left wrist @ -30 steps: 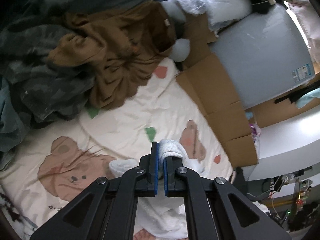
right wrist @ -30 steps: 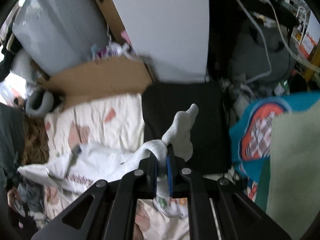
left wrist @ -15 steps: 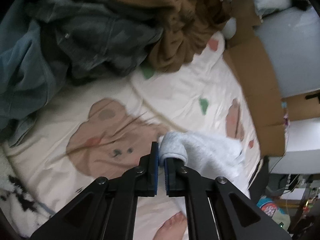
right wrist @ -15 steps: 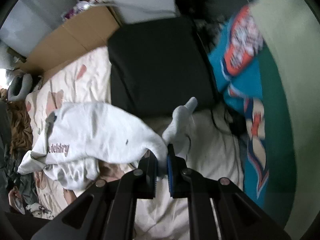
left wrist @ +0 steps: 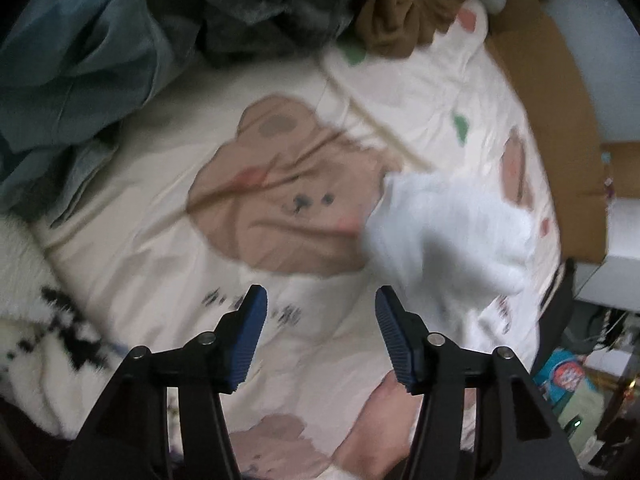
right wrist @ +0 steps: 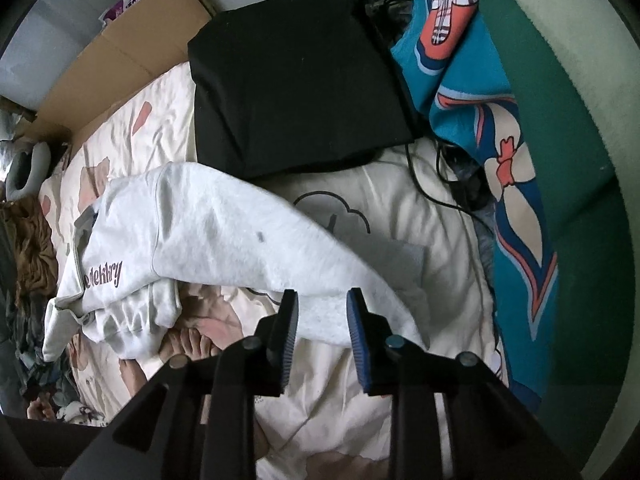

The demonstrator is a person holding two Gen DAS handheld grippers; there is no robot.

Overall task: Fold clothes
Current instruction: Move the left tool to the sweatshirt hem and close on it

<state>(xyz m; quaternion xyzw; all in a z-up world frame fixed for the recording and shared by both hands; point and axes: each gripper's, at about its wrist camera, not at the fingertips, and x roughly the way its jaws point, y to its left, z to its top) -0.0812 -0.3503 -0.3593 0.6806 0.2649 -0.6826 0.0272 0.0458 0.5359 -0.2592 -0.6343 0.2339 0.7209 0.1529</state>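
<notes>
Opening over the bed (left wrist: 160, 208), both grippers are letting go: the left gripper (left wrist: 318, 330) has nothing between its fingers, the right gripper (right wrist: 322, 326) straddles the sweatshirt (right wrist: 224, 236) untouched. It lies crumpled, unfolded; folding seems barely begun.

Soft matt fleece sweatshirt (right wrist: 224, 236) on a smooth printed cotton sheet (left wrist: 168, 240) beside matt cardboard (right wrist: 132, 60).

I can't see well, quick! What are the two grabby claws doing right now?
Left gripper: opening, nothing between its jaws; the white sweatshirt lies beside it.
Right gripper: opening, sweatshirt fabric between its jaws, no longer pinched.
</notes>
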